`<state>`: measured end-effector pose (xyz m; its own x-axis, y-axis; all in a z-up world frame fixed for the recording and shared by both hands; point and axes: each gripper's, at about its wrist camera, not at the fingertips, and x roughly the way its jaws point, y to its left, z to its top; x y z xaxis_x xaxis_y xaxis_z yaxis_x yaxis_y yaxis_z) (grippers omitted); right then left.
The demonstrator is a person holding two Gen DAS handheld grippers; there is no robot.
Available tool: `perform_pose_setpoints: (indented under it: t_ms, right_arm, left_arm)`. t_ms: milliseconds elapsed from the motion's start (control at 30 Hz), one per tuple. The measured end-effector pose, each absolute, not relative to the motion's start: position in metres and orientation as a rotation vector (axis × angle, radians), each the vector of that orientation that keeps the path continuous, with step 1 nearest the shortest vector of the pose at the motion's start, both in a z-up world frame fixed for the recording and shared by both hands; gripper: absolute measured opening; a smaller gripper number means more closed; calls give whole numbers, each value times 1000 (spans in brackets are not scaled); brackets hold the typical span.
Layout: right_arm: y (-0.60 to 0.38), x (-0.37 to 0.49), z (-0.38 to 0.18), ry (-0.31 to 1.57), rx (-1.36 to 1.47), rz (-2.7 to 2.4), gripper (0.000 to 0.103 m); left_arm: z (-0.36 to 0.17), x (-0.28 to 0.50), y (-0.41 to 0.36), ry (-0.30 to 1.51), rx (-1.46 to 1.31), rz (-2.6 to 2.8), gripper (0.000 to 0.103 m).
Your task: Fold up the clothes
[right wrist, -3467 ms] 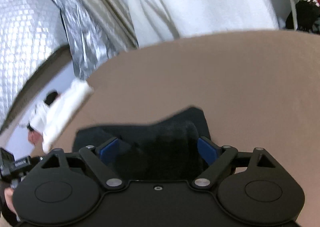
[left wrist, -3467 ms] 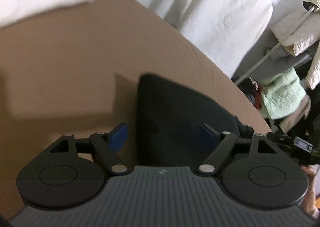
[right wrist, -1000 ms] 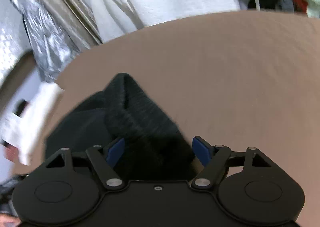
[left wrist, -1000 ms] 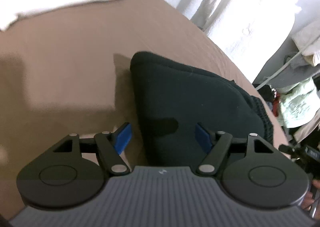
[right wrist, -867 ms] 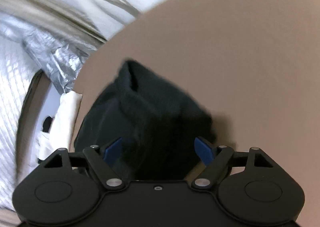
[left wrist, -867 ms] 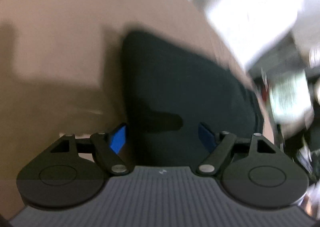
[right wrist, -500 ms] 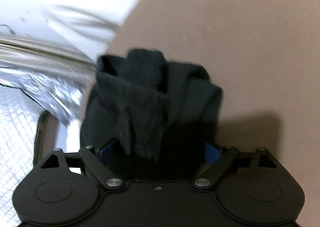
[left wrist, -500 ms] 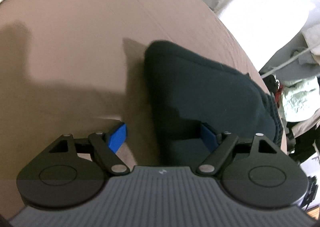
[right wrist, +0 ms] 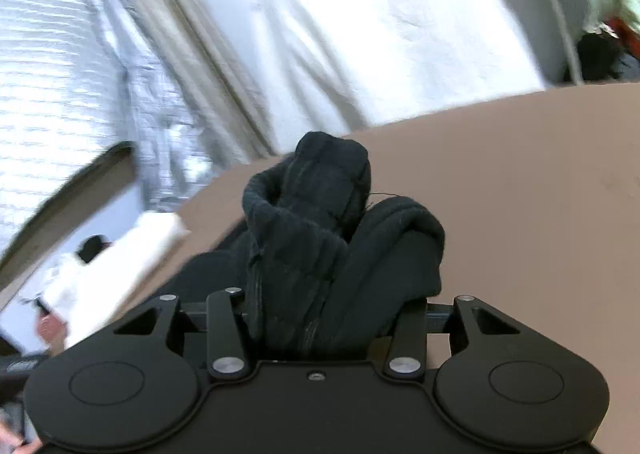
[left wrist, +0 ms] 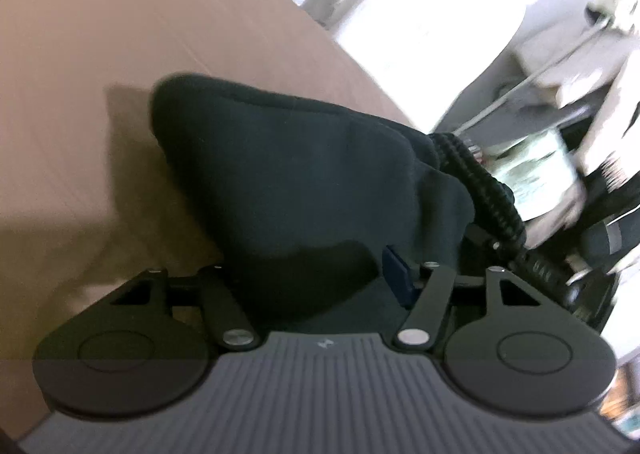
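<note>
A: So, what is different about the black garment point(left wrist: 300, 181) compared with a second ago?

B: Then it lay slack on the brown bench point(left wrist: 100, 33) with both sets of jaws wide around it. Now the jaws of both are closing. In the right wrist view the cloth stands bunched in a thick upright roll out of the right tool point(right wrist: 320, 318). Its pads are buried in the fabric, so that one reads as clenched on the garment.

A: And the left tool point(left wrist: 312, 278)?

B: The folded edge lies between its jaws and covers the pad at 9 o'clock. Only the blue pad at 3 o'clock shows, right against the cloth. Whether it bites yet cannot be told.

A: What does that mean for the folding?

B: Probably both ends are being taken up for the next fold or a lift. The garment is already doubled into a compact wedge, so the job looks well along.

A: Where does it sit?

B: In the middle of the bench, its ribbed hem point(left wrist: 480, 181) toward 2 o'clock in the left view.

A: Count everything.

B: There is one black garment, and two tools. One white cloth point(right wrist: 132, 250) lies at 9 o'clock in the right view, well apart. One mass of white bedding point(right wrist: 380, 33) is at 12 o'clock beyond the bench.
</note>
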<state>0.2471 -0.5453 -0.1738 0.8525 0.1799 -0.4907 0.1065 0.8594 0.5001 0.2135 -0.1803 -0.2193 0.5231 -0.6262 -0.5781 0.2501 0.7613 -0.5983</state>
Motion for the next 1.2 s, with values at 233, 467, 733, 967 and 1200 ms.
perform_pose_setpoints:
  t_ms: [233, 467, 733, 967, 1200]
  right_arm:
    - [-581, 263, -223, 652, 888, 19, 73]
    - [-569, 267, -222, 576, 801, 81, 67]
    - [-543, 242, -168, 520, 539, 87, 53]
    - [-505, 232, -105, 486, 366, 148, 50]
    - [-455, 218, -36, 397, 248, 260, 50]
  left_arm:
    - [-224, 225, -190, 859, -311, -496, 88]
    - [-223, 242, -197, 808, -380, -525, 46]
    - [-187, 197, -222, 652, -132, -501, 33]
    - [-162, 181, -230, 610, -119, -460, 31]
    - [-112, 166, -148, 451, -325, -460, 30]
